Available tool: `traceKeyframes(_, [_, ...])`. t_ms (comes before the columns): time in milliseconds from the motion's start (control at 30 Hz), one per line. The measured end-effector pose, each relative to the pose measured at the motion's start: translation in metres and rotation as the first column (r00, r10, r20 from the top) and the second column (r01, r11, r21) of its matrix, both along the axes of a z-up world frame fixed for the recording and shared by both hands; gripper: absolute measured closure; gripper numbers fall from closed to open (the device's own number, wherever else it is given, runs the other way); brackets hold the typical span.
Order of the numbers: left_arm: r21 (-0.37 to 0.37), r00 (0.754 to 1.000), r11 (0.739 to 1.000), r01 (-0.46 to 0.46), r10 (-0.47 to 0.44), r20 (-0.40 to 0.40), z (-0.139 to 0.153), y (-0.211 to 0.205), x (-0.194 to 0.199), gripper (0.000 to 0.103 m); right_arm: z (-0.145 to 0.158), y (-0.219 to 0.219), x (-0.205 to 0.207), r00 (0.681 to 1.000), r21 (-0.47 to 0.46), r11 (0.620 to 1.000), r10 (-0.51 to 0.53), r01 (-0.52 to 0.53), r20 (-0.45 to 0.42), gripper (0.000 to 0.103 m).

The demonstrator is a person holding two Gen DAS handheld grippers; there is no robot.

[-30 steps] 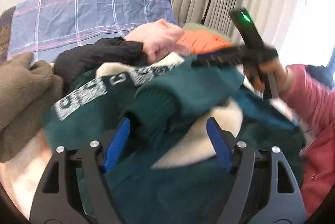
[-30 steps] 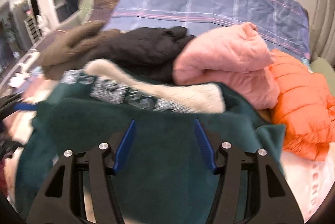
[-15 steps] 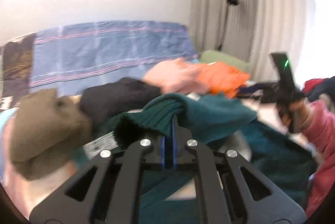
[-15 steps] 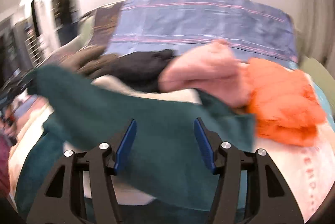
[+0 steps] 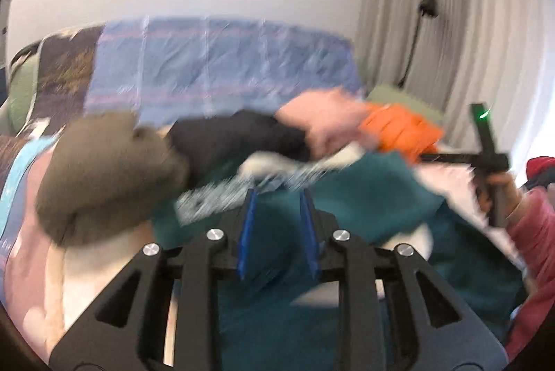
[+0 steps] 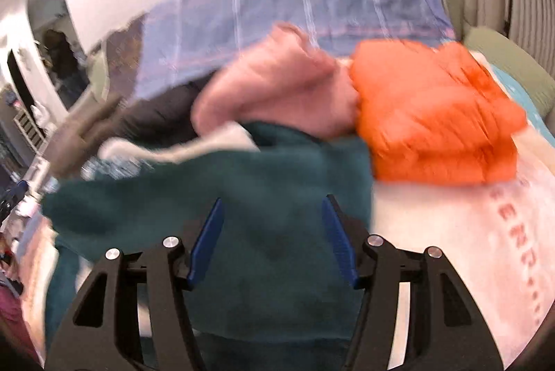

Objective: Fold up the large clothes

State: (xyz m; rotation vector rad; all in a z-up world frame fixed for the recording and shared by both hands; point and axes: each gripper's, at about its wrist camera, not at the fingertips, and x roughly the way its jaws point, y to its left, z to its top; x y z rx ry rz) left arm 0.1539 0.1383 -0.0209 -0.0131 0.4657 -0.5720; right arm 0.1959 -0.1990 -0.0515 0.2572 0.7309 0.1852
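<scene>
Green sweatshirt [image 5: 364,197] is the garment we are folding: a large, dark teal fleece piece with a pale lining and a white printed band across it, spread over the bed in front of a row of bundled clothes. We judge it soft and floppy, fairly light but bulky, and prone to slumping and sliding over itself unless two points are held at once; a thick edge such as the ribbed cuff, hem or shoulder seam looks like the surest place to pinch, since a single layer of fleece could slip from the pads. Behind the sweatshirt sit a brown garment [image 5: 104,177], a black garment [image 5: 236,138], a pink jacket [image 6: 277,83] and an orange puffer jacket [image 6: 433,114], the last touching the sweatshirt's far right edge; a blue checked blanket [image 5: 215,72] lies beyond them. Our left gripper [image 5: 277,215] points gently downward over the sweatshirt, its blue pads a narrow gap apart and opening, with teal fabric showing between them, though the blur keeps us from telling whether the pads press on it. Our right gripper [image 6: 272,232] tilts more steeply down above the sweatshirt's right half, its jaws about half spread and holding nothing. From the left view, the right hand [image 5: 499,194] in a pink sleeve [image 5: 534,232] holds that tool beside the sweatshirt's right edge.
</scene>
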Motion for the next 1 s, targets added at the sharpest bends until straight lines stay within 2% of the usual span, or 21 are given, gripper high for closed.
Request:
traceKeyframes(33, [0.001, 0.999, 1.0, 0.028, -0.028, 0.016, 0.005, -0.015, 0.0, 0.078, 0.001, 0.01, 0.003, 1.0, 0.01, 1.0, 0.024, -0.025, 0.011, 0.044])
traceKeyframes(67, [0.016, 0.999, 0.999, 0.05, -0.051, 0.017, 0.005, -0.029, 0.004, 0.07, -0.002, 0.024, 0.005, 0.998, 0.009, 0.998, 0.064, -0.064, 0.011, 0.044])
traceKeyframes(100, [0.059, 0.998, 0.996, 0.067, -0.067, -0.004, -0.003, -0.05, 0.012, 0.06, -0.007, 0.033, 0.005, 0.996, -0.002, 0.996, 0.09, -0.09, 0.003, 0.044])
traceKeyframes(133, [0.106, 0.998, 0.992, 0.063, -0.06, -0.03, -0.014, -0.065, 0.019, 0.058, -0.014, 0.044, 0.011, 0.993, -0.022, 0.993, 0.113, -0.113, -0.014, 0.044])
traceKeyframes(200, [0.245, 0.991, 0.969, 0.038, -0.004, -0.136, -0.056, -0.089, 0.044, 0.057, -0.05, 0.075, 0.022, 0.987, -0.14, 0.981, 0.116, -0.131, -0.107, 0.038])
traceKeyframes(233, [0.329, 0.978, 0.944, 0.019, 0.051, -0.202, -0.088, -0.096, 0.059, 0.058, -0.061, 0.083, 0.021, 0.989, -0.209, 0.969, 0.113, -0.131, -0.096, 0.037])
traceKeyframes(267, [0.368, 0.977, 0.93, 0.013, 0.065, -0.201, -0.114, -0.1, 0.063, 0.057, -0.071, 0.095, 0.016, 0.991, -0.313, 0.941, 0.123, -0.132, -0.049, 0.034])
traceKeyframes(300, [0.362, 0.987, 0.932, 0.002, 0.056, -0.149, -0.122, -0.1, 0.059, 0.057, -0.073, 0.099, 0.012, 0.993, -0.35, 0.929, 0.119, -0.12, -0.025, 0.034])
traceKeyframes(400, [0.318, 0.982, 0.948, -0.006, 0.066, -0.177, -0.115, -0.095, 0.061, 0.058, -0.07, 0.089, 0.017, 0.993, -0.285, 0.951, 0.114, -0.121, -0.043, 0.033])
traceKeyframes(567, [0.352, 0.986, 0.936, -0.018, 0.075, -0.148, -0.112, -0.101, 0.059, 0.059, -0.066, 0.088, 0.016, 0.992, -0.282, 0.951, 0.125, -0.129, -0.033, 0.029])
traceKeyframes(667, [0.253, 0.984, 0.967, -0.024, 0.068, -0.167, -0.093, -0.089, 0.043, 0.057, -0.042, 0.076, -0.004, 0.995, -0.208, 0.973, 0.095, -0.099, -0.025, 0.03])
traceKeyframes(700, [0.195, 0.987, 0.981, -0.014, 0.045, -0.153, -0.08, -0.083, 0.034, 0.05, -0.033, 0.073, -0.011, 0.994, -0.186, 0.977, 0.106, -0.105, -0.002, 0.03])
traceKeyframes(733, [0.178, 0.991, 0.984, -0.011, 0.035, -0.132, -0.076, -0.079, 0.028, 0.047, -0.026, 0.073, -0.017, 0.993, -0.19, 0.975, 0.12, -0.115, 0.014, 0.03])
traceKeyframes(767, [0.184, 0.992, 0.983, -0.014, 0.037, -0.122, -0.074, -0.079, 0.026, 0.044, -0.029, 0.075, -0.016, 0.994, -0.212, 0.971, 0.114, -0.112, -0.006, 0.03])
traceKeyframes(800, [0.224, 0.99, 0.974, -0.025, 0.056, -0.132, -0.08, -0.081, 0.028, 0.044, -0.04, 0.077, -0.01, 0.992, -0.232, 0.966, 0.103, -0.116, -0.068, 0.03])
traceKeyframes(833, [0.29, 0.984, 0.956, -0.035, 0.083, -0.156, -0.094, -0.085, 0.034, 0.044, -0.053, 0.078, -0.005, 0.986, -0.225, 0.964, 0.111, -0.138, -0.127, 0.028])
traceKeyframes(867, [0.327, 0.986, 0.944, -0.042, 0.091, -0.137, -0.106, -0.088, 0.034, 0.043, -0.068, 0.075, -0.001, 0.98, -0.188, 0.971, 0.118, -0.148, -0.162, 0.025])
traceKeyframes(933, [0.346, 0.992, 0.936, -0.062, 0.096, -0.084, -0.105, -0.092, 0.026, 0.044, -0.063, 0.058, -0.009, 0.982, -0.095, 0.989, 0.1, -0.116, -0.158, 0.024])
traceKeyframes(1000, [0.322, 0.989, 0.944, -0.073, 0.109, -0.097, -0.091, -0.089, 0.017, 0.046, -0.049, 0.042, -0.025, 0.983, -0.061, 0.994, 0.08, -0.091, -0.165, 0.024])
